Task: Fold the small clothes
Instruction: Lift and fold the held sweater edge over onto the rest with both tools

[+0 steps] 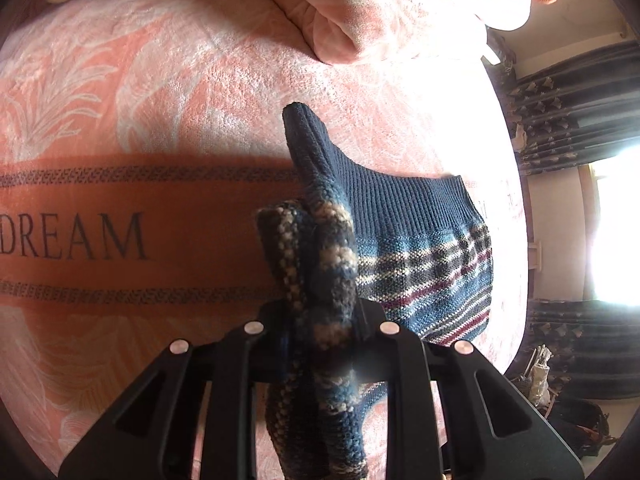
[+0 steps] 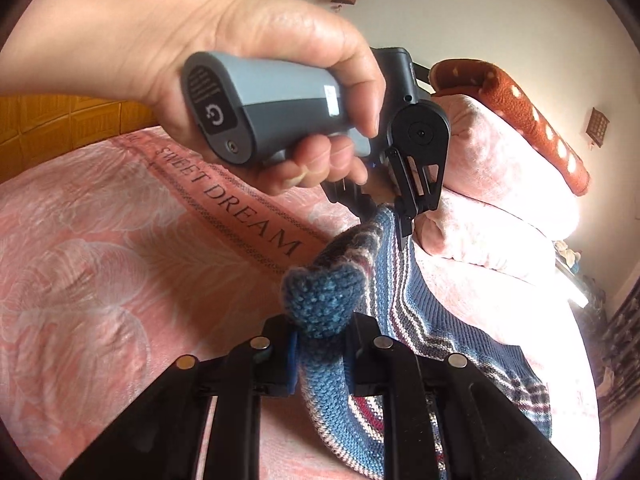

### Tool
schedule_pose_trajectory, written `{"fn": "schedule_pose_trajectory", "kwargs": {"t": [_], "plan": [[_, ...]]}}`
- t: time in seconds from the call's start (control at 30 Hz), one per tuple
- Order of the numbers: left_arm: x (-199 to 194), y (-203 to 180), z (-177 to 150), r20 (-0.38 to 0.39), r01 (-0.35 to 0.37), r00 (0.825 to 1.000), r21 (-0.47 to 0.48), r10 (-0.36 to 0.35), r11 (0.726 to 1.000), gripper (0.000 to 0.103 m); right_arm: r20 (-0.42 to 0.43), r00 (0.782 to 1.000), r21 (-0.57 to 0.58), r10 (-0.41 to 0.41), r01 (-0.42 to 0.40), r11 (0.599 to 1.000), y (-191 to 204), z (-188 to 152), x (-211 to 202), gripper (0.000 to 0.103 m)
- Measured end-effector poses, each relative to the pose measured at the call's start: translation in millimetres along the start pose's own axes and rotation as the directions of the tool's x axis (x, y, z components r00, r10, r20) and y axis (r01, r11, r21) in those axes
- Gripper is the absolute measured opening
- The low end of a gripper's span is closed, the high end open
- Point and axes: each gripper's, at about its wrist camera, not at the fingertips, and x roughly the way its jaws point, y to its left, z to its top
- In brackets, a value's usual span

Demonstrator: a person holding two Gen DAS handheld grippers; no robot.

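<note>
I hold the knitted garment (image 1: 420,240) with both tools: my left gripper (image 1: 320,332) is pinched onto a bunched, mottled fold of it at lower centre of the left wrist view, and my right gripper (image 2: 322,344) is clamped on a blue knitted edge at lower centre of the right wrist view. In the right wrist view my left hand (image 2: 224,52) fills the upper left of the frame, wrapped round the grey handle, and the left tool's black fingers meet the striped cloth just above centre. The garment is lifted at both held points; its remainder trails down and to the right onto the pink blanket (image 1: 160,80) that covers the bed, right of the orange band printed DREAM. The ribbed dark blue hem lies flat at centre right of the left wrist view. Handling assessment: the knit is soft, light and limp, with no stiffness to keep a crease; it sags between the two holds and will likely stretch if pulled hard. It is not fragile, and the coarse yarn should grip well rather than slip. Recommended holds are the edges or corners, one per gripper, well apart, so that the cloth hangs level. A thick bunch, as in the left tool, may release unevenly. A folded pink quilt (image 1: 380,4) lies at the upper right.
</note>
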Motion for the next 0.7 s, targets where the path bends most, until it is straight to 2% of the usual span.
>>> {"fn": "schedule_pose_trajectory", "kwargs": {"t": [0.7], "plan": [[-8,-109,4,0.022,-0.061,0.998,0.083,0.06,0.995,0.017,0.039,0.998,0.135,-0.055,0.05,0.99,-83,-7,-47,0.015]]}}
